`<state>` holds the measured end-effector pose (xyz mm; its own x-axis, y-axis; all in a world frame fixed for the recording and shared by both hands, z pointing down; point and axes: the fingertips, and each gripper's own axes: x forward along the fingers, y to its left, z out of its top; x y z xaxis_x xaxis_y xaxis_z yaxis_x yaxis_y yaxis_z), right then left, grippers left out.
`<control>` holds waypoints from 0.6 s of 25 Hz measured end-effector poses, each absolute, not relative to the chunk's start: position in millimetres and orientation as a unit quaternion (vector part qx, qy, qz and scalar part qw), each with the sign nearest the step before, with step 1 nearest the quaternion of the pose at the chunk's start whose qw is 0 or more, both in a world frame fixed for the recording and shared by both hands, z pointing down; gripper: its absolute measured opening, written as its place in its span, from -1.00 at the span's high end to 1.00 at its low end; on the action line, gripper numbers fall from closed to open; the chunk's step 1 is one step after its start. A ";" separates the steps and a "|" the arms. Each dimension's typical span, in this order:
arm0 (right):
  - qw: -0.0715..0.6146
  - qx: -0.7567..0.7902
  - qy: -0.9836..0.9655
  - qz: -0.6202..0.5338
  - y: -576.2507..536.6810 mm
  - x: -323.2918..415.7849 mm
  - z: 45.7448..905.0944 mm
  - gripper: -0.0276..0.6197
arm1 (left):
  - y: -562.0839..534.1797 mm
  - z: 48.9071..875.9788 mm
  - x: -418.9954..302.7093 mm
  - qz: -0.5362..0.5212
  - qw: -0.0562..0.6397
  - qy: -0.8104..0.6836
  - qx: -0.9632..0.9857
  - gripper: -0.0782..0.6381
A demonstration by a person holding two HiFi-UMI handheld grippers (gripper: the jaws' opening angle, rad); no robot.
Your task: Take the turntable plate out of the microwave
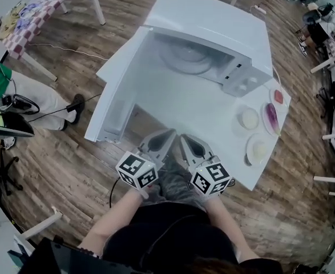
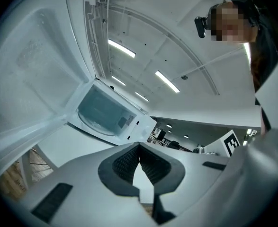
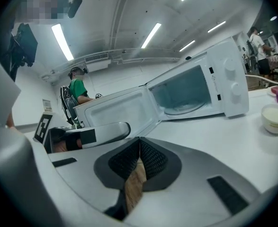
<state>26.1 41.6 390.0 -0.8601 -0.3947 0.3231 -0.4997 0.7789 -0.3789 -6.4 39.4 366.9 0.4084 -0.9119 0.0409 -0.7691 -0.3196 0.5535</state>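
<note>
Microwave (image 1: 213,39) open; turntable plate (image 1: 185,56) inside. Left tool (image 1: 170,135) and right tool (image 1: 184,138) closed, empty, near white bench (image 1: 184,110) edge. Wood floor (image 1: 70,170).

Turntable plate (image 1: 184,56) seemingly inside microwave (image 1: 213,21)

Overhead + low cams; microwave (image 1: 213,24) shared

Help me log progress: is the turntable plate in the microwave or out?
In. The turntable plate lies on the cavity floor of the microwave, whose door stands open.
</note>
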 end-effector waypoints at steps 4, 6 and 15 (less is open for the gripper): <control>0.105 0.221 -0.943 0.227 11.8 6.7 381.1 0.85 | 11.0 366.1 -18.1 -0.137 0.254 -0.537 0.793 0.75; 0.106 0.217 -0.943 0.227 -2.4 2.1 380.4 0.85 | -3.1 366.5 -23.7 -0.138 0.254 -0.541 0.790 0.75; 0.114 0.245 -0.932 0.241 -56.2 2.6 396.5 0.85 | -57.8 387.1 -30.7 -0.141 0.280 -0.547 0.776 0.75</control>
<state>2.6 -56.2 396.5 -0.8539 -0.4019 0.3306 -0.5119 0.7634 -0.3940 -30.7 -57.8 387.1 0.3608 -0.9286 0.0869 -0.7703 -0.2442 0.5890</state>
